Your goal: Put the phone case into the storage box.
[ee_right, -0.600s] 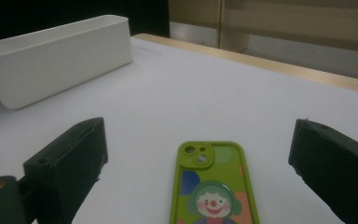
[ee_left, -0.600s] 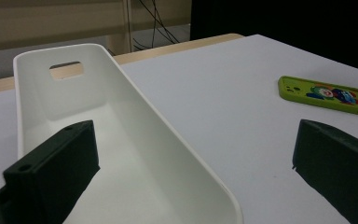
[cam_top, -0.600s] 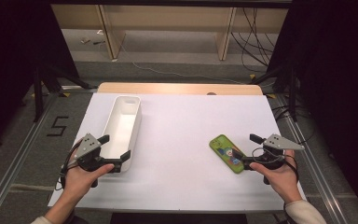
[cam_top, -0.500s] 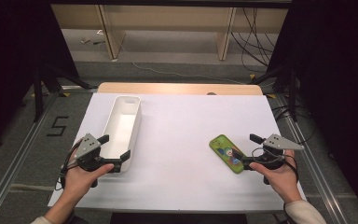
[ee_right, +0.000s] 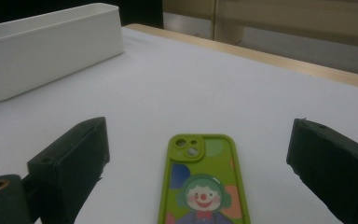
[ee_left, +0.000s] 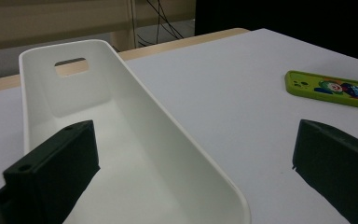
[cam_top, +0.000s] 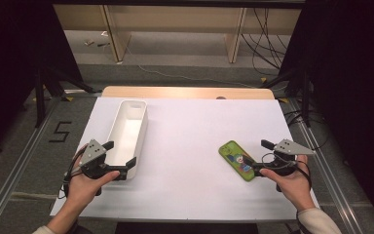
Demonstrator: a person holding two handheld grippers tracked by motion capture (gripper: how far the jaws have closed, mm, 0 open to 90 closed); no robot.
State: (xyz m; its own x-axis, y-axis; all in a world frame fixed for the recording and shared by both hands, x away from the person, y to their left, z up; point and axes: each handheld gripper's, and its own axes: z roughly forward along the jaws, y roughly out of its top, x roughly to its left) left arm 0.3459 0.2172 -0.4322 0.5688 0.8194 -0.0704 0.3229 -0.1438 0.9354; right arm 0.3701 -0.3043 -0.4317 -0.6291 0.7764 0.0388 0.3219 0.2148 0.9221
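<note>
high view: left gripper (cam_top: 118, 161) at near end of white bin (cam_top: 128, 136), jaws apart; right gripper (cam_top: 255, 157) just right of green phone (cam_top: 238, 160) lying flat on table (cam_top: 190, 126), well right of bin.
left gripper view: jaws wide, straddling bin's near right wall.
right gripper view: jaws wide, phone between, not touching.
step (judged): pre-grasp on phone.
next: close on its edges, probably carry to bin.

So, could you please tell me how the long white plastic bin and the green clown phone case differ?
The long white plastic bin is tall-walled, open-topped and empty; the green clown phone case is thin and lies flat, picture up. The bin is much larger. The bin's near end sits between the open left gripper jaws; the case lies before the open right gripper. Both rest on the white table.
</note>
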